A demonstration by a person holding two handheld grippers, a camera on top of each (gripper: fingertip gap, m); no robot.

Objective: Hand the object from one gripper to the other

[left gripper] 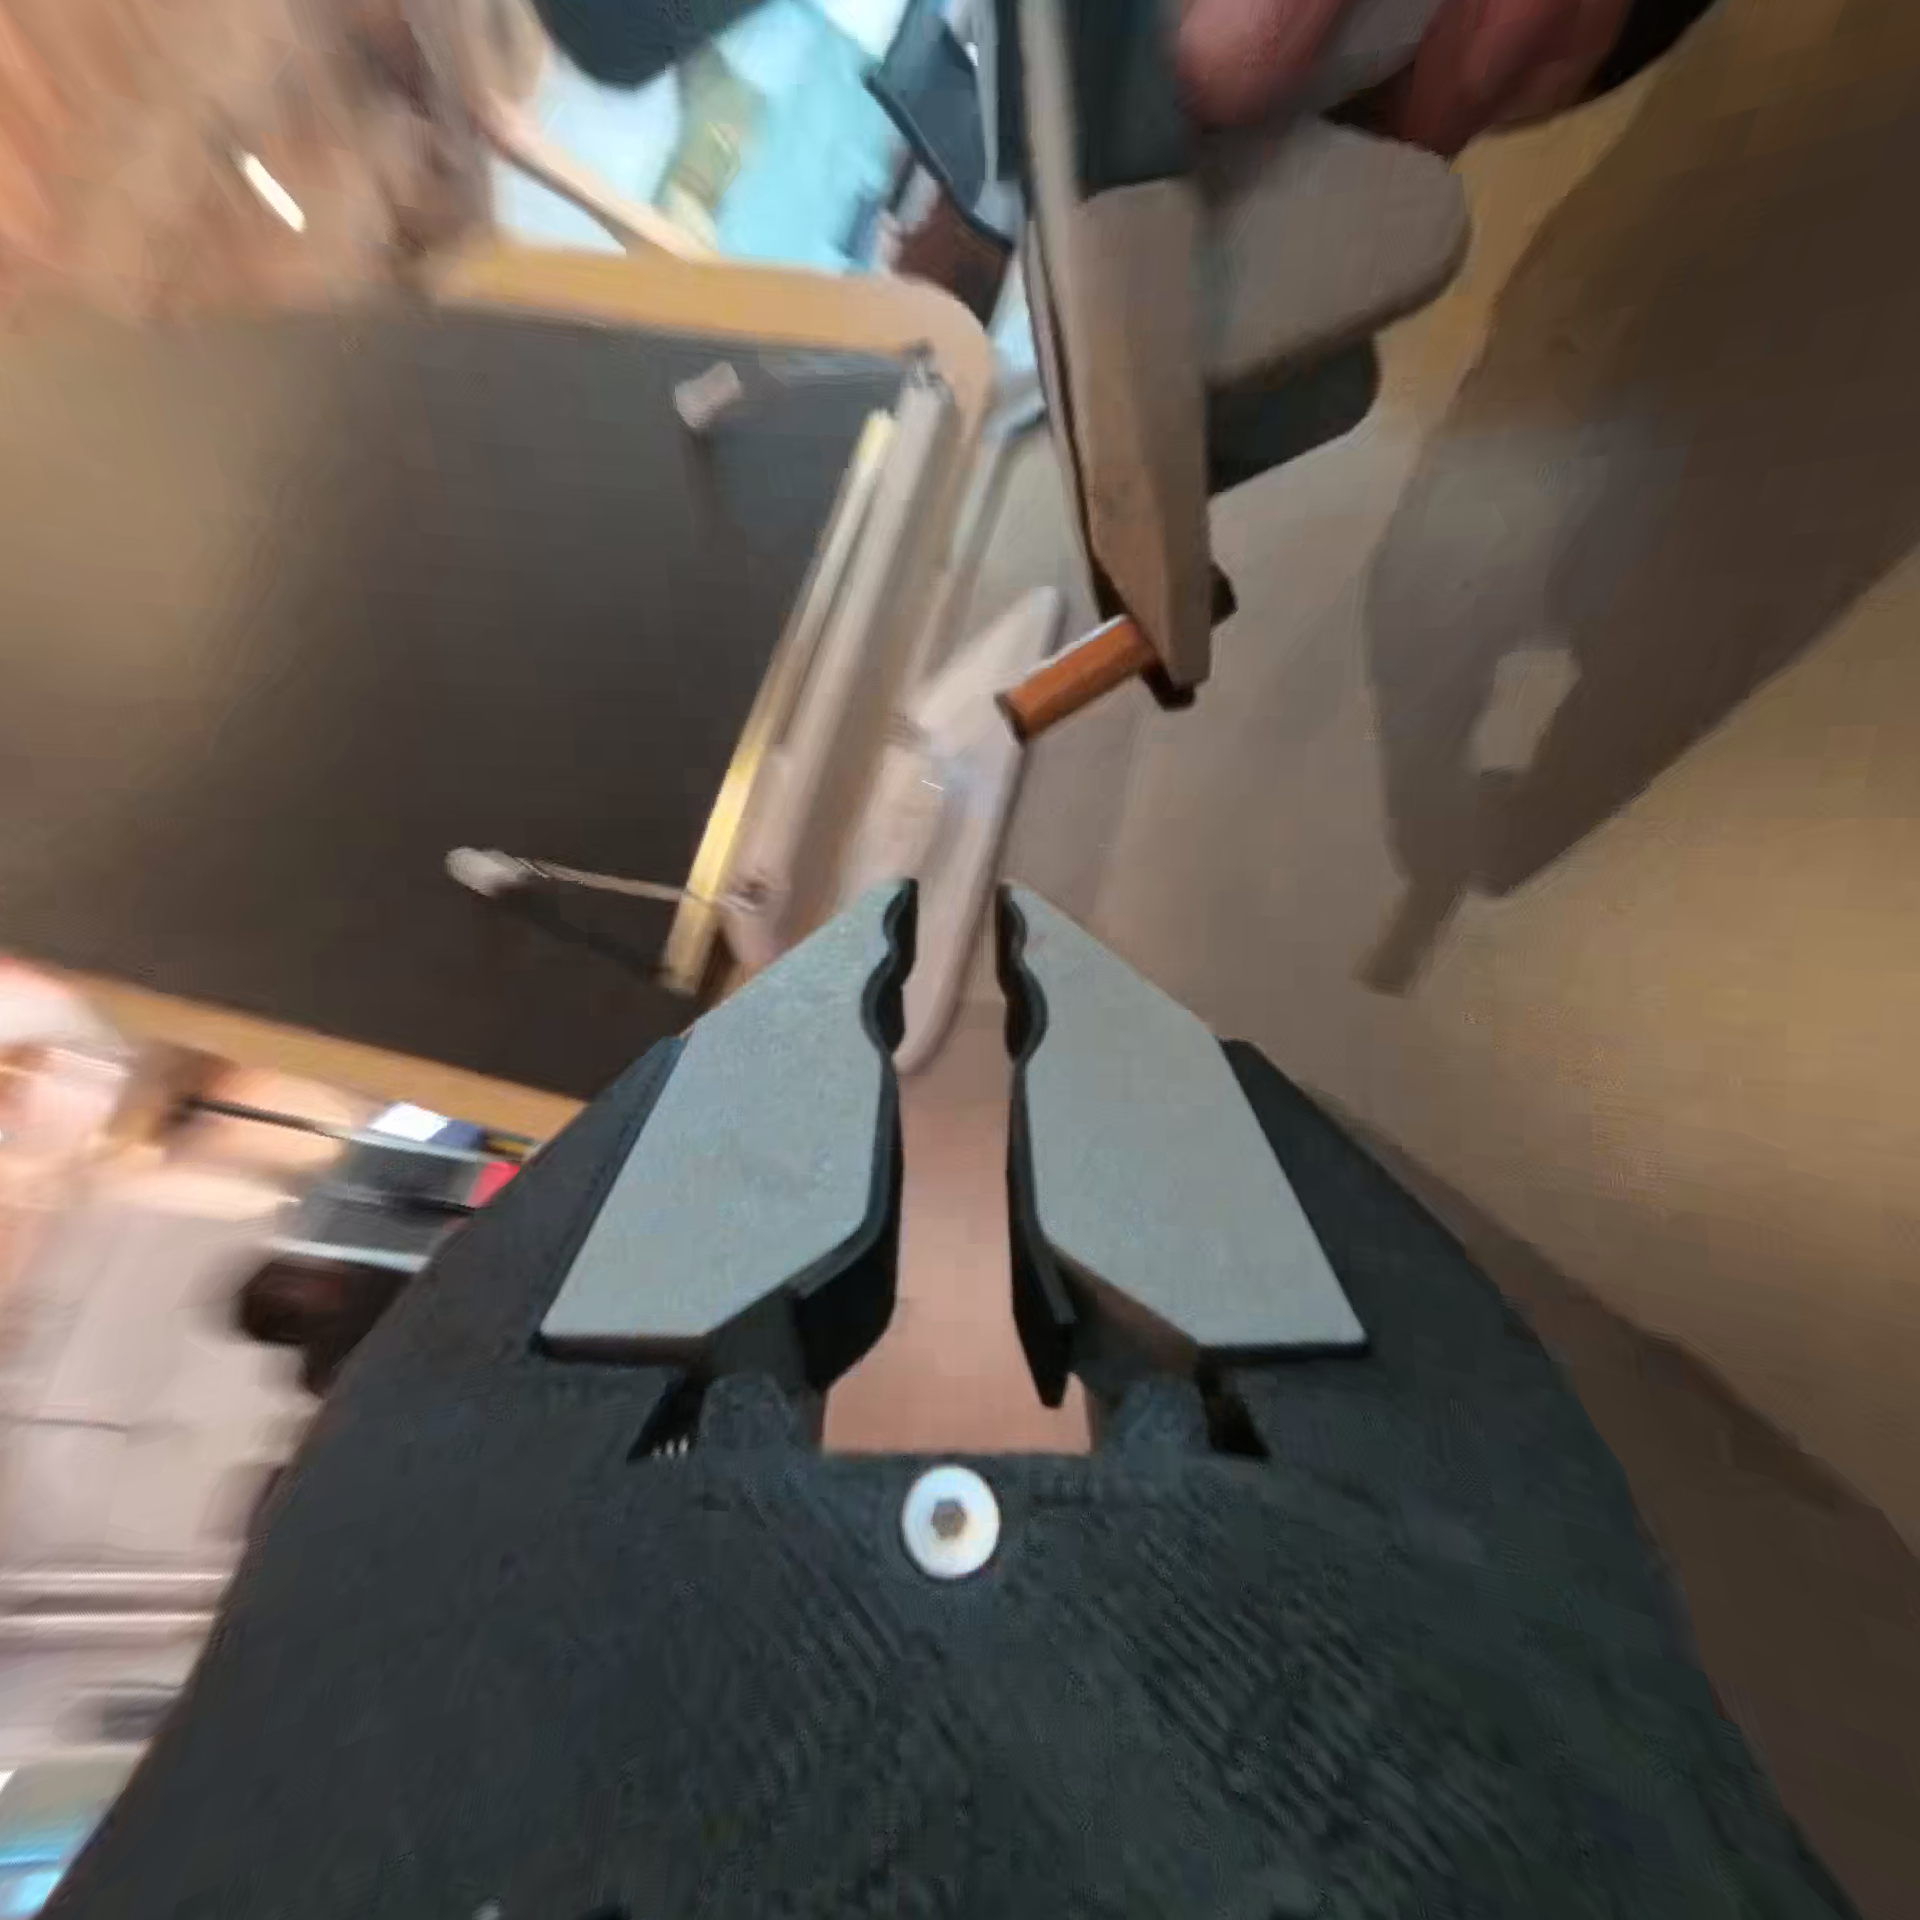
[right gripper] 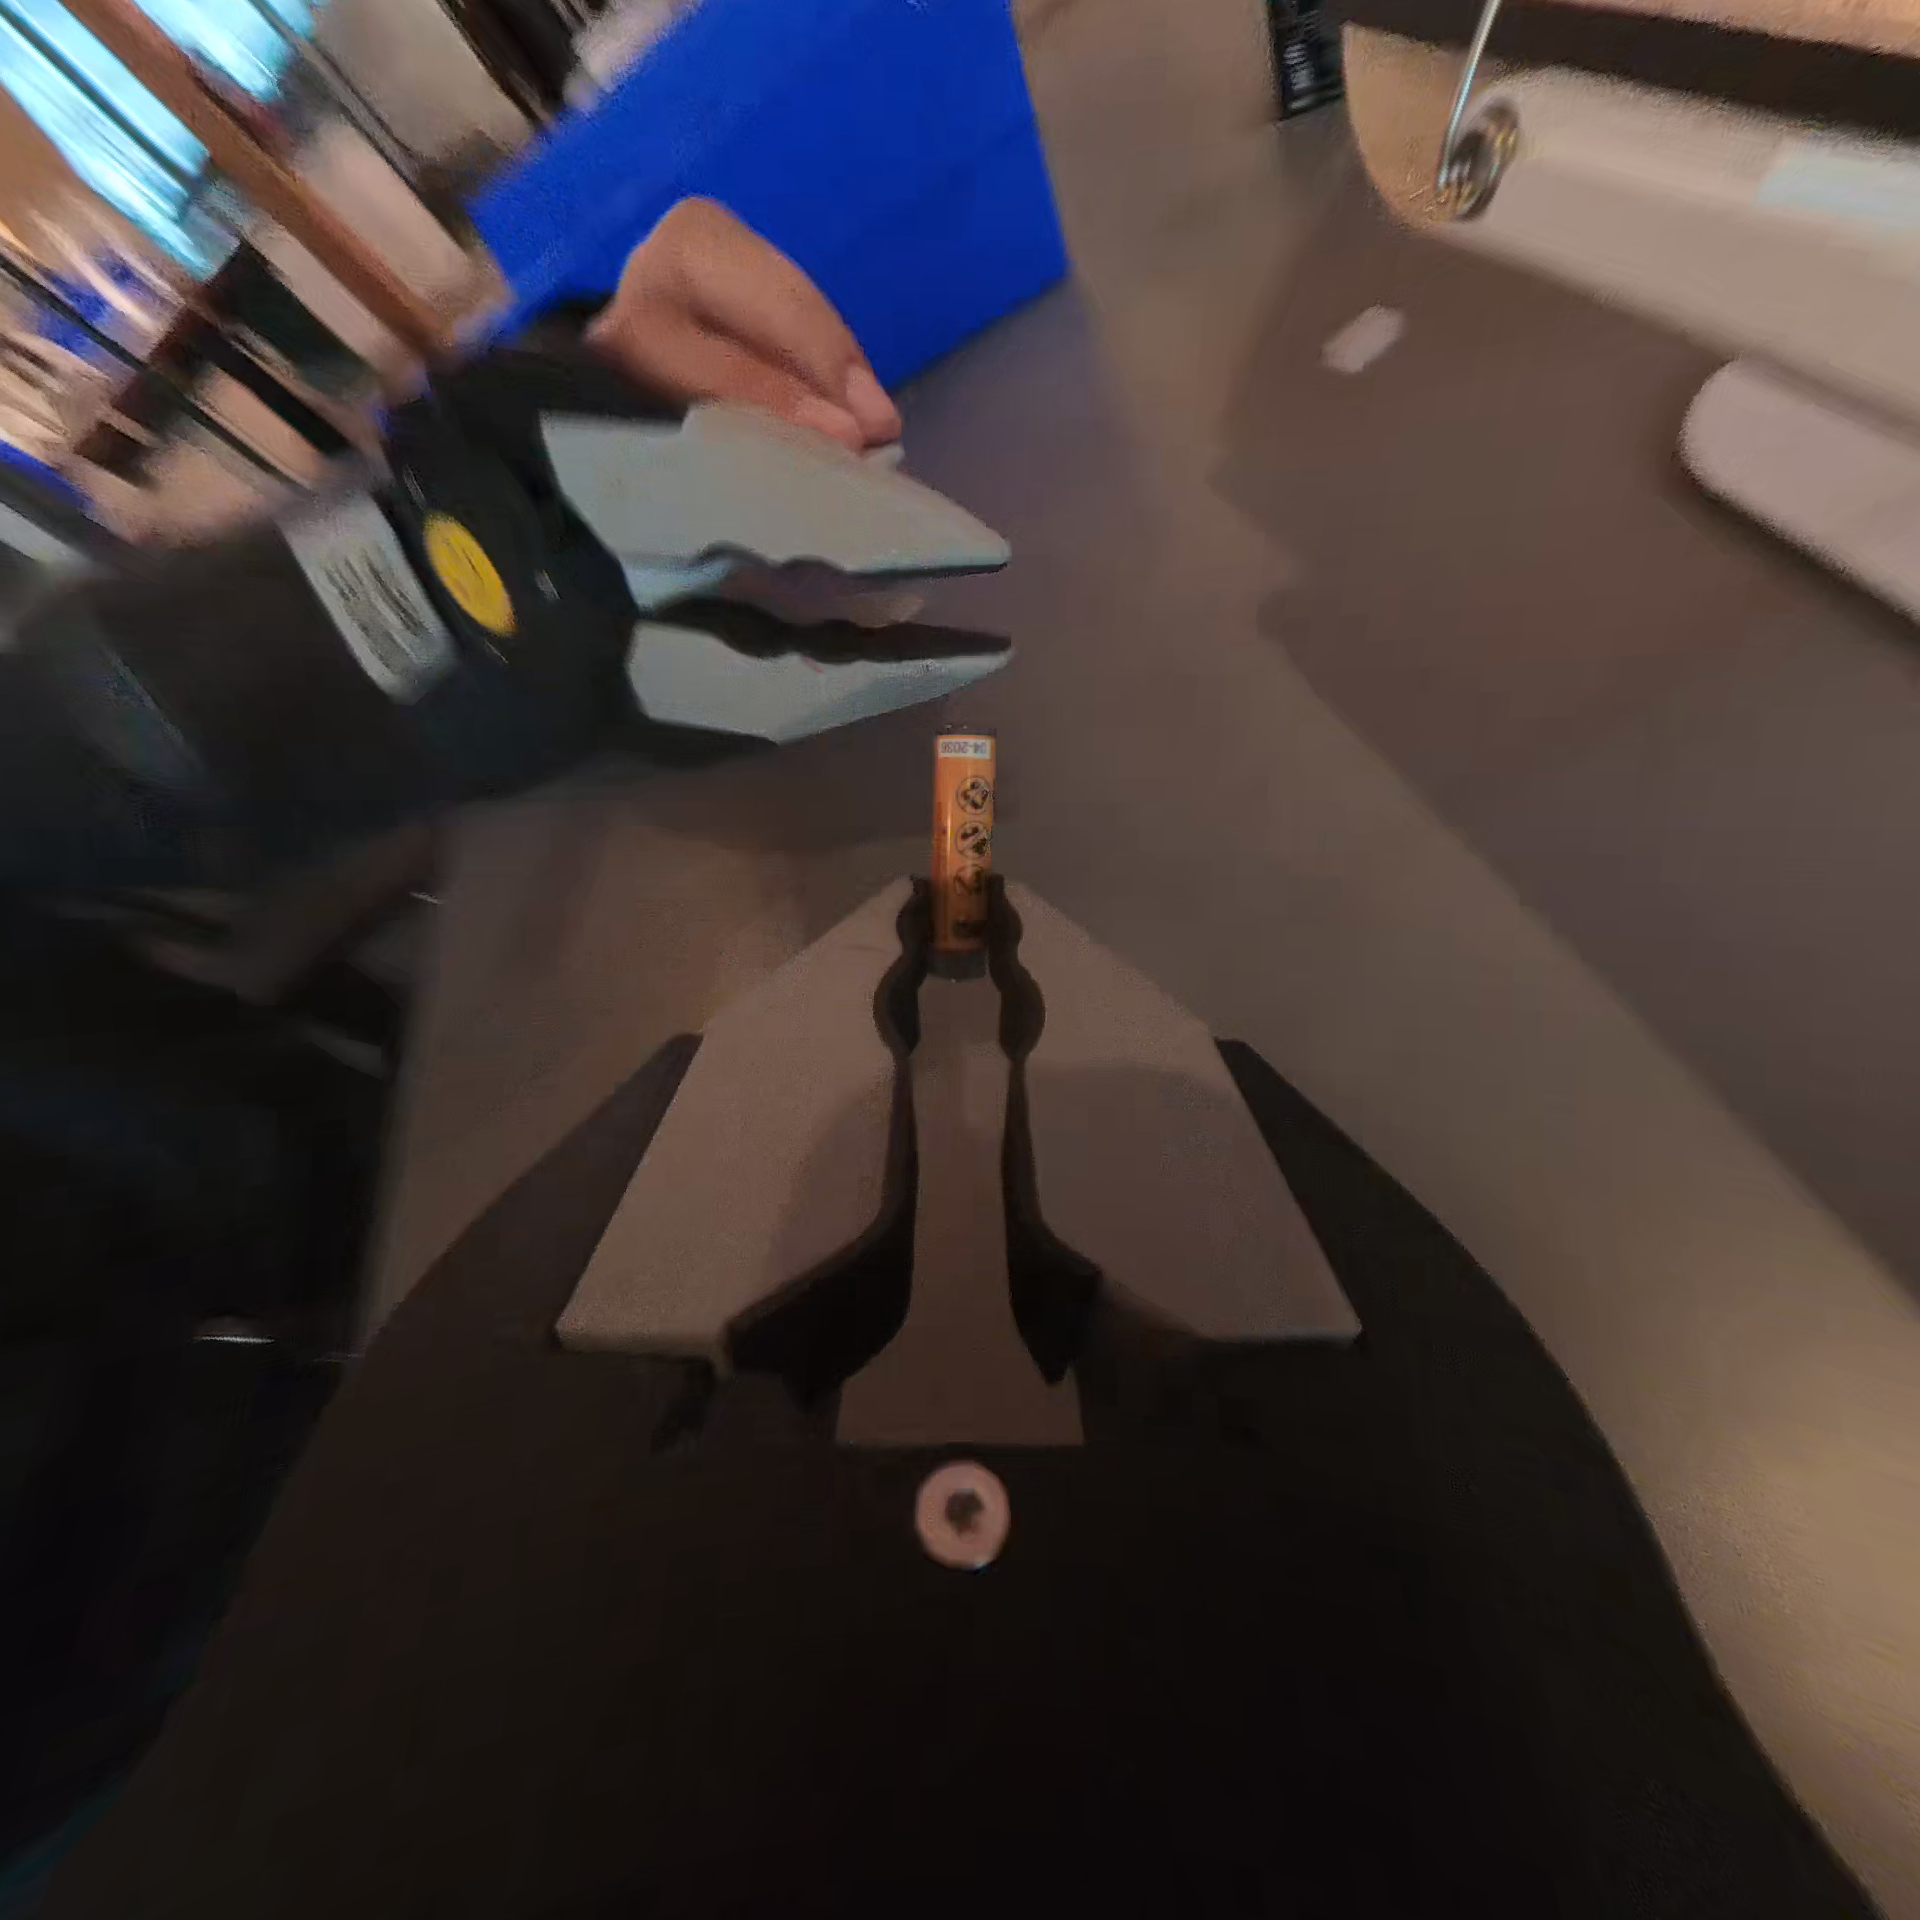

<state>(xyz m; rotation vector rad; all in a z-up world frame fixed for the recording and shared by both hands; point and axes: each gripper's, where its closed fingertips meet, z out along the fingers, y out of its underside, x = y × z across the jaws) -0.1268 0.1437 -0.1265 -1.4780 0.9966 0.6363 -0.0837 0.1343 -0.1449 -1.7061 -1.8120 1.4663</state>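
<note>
The right gripper (right gripper: 958,894) is clamped on a small orange battery (right gripper: 962,847), pinched by its lower end right at the fingertips, w/ most of its length sticking out past the tips. From the left wrist view the same battery (left gripper: 1075,675) pokes out sideways from the tip of the right gripper (left gripper: 1169,649), which comes down from above, and it sits ahead of and slightly to the right of the left tongs' tips, not touching them.

The left gripper (left gripper: 956,904) has its jaws apart by a narrow gap, nothing between them. In the right wrist view the left gripper (right gripper: 1003,603) comes in from the left side, lying roughly horizontal, tips just above and a bit left of the battery's free end, close but w/ a clear gap. A hand (right gripper: 727,322) rests on top of that gripper's upper finger; a yellow round sticker (right gripper: 470,574) sits on its black body.

Below both tongs is a grey-brown table top (right gripper: 1351,831). Beyond the left gripper, a blue block or box (right gripper: 831,135). Background is badly motion-blurred in both views; can't tell what else lies there.
</note>
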